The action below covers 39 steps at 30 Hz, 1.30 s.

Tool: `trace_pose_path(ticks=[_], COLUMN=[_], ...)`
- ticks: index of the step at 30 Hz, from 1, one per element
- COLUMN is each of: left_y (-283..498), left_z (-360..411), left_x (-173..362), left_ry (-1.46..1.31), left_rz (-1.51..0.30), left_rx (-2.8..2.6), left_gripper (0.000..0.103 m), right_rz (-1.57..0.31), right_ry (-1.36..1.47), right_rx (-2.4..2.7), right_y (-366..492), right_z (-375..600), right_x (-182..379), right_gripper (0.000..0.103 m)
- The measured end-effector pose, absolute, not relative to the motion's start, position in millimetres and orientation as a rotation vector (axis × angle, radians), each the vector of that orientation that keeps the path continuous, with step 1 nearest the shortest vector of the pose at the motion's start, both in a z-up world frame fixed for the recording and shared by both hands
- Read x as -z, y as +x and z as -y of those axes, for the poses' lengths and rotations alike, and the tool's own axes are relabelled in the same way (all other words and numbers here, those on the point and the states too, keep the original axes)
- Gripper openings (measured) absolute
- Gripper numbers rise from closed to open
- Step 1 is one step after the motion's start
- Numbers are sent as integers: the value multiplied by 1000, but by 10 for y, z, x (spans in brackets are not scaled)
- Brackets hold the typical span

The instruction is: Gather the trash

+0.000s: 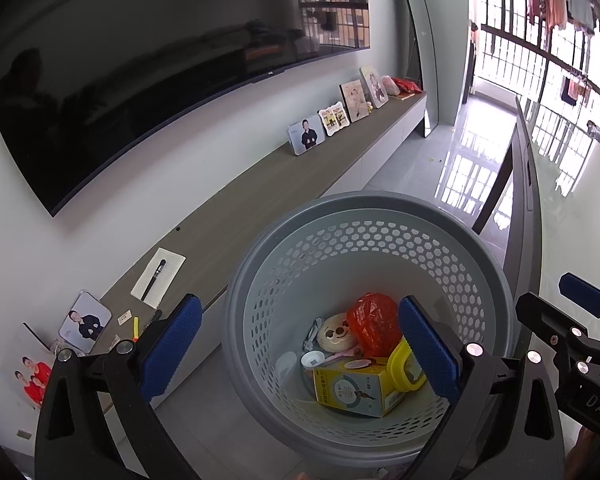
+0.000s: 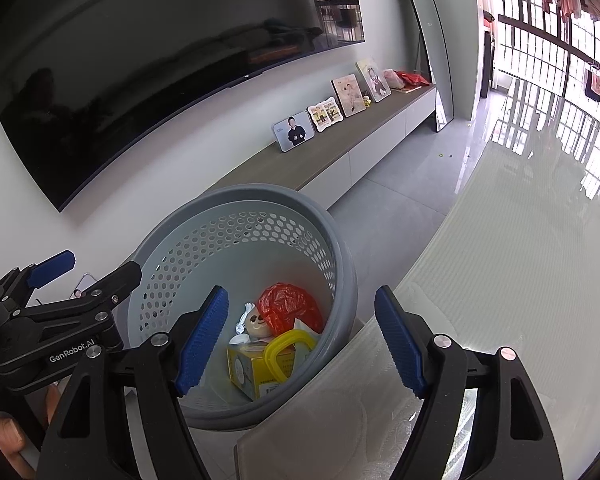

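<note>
I am holding both claws over a grey perforated basket that is standing on the floor beside a white desk. My left claw is gaping open with nothing between its blue pads, and my right claw is standing open too, its pads gripping nothing.

The trash is lying at the bottom of the basket: a crumpled red bag, a round cartoon-face thing, a yellow box with printing too small for me to read, a yellow plastic loop resting against the box, and a small white cup. In the right view I am seeing the same bag, box and loop between my pads.

I am reading "GenRobot.AI" on the left claw's body in the right view, and the letters "DAS" on the right claw's body in the left view. The logo under the wall TV is too small to read.

On the TV shelf photo frames are leaning against the wall, and a pen is lying on a notepad.
</note>
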State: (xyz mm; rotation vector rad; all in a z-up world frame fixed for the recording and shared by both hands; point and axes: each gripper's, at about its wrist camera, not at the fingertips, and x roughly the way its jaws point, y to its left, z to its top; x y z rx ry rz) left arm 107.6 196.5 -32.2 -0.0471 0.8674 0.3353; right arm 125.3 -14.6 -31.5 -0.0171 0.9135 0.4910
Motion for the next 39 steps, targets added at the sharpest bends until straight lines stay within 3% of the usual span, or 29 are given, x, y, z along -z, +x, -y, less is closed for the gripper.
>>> trace_pose_path(ticks=[39], left_y=[1103], left_z=[-1972], left_x=[359], left_ry=[-60], left_rz=[-890], left_rx=[-329], left_gripper=[97], right_rz=[-914], right_ry=[-20], right_rx=[-497], right_y=[1240], right_z=[117], right_x=[303], right_gripper=[72])
